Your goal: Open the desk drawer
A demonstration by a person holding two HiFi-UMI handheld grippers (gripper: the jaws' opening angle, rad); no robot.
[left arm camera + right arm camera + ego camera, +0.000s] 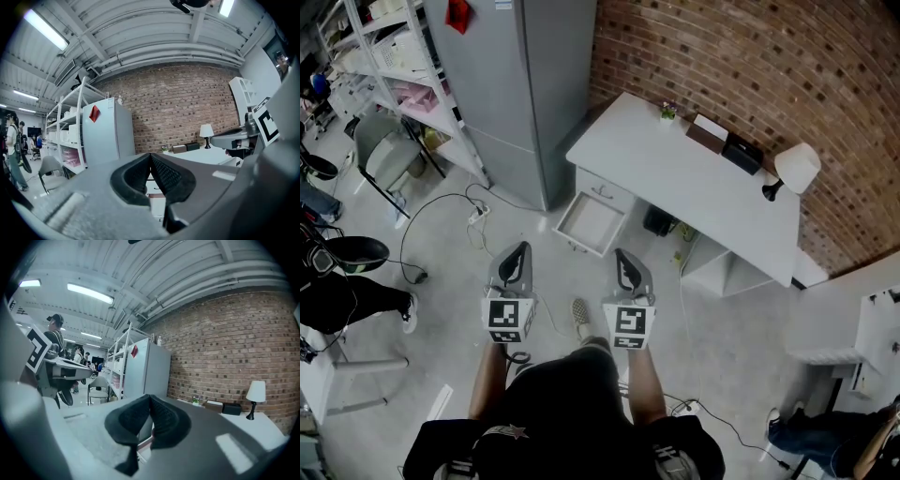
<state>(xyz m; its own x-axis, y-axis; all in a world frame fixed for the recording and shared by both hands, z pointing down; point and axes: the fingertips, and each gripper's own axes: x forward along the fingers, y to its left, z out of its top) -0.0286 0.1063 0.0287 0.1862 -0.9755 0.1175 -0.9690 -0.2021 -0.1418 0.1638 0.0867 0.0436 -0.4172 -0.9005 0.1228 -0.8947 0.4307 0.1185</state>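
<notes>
Task looks done: the shallow white desk drawer (592,223) stands pulled out at the left end of the white rectangular desk (694,178). Likely nothing is left but standing by. Left gripper (521,249) and right gripper (622,255) are side by side, roughly level, well short of the drawer, both jaws closed on nothing.

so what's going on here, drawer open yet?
A person stands a little back from the white desk with a gripper in each hand. The desk drawer is already pulled out and looks empty inside. The left gripper and the right gripper are held side by side, short of the drawer and touching nothing. Both are shut, with nothing between the fingers. The opening itself looks done.
</notes>
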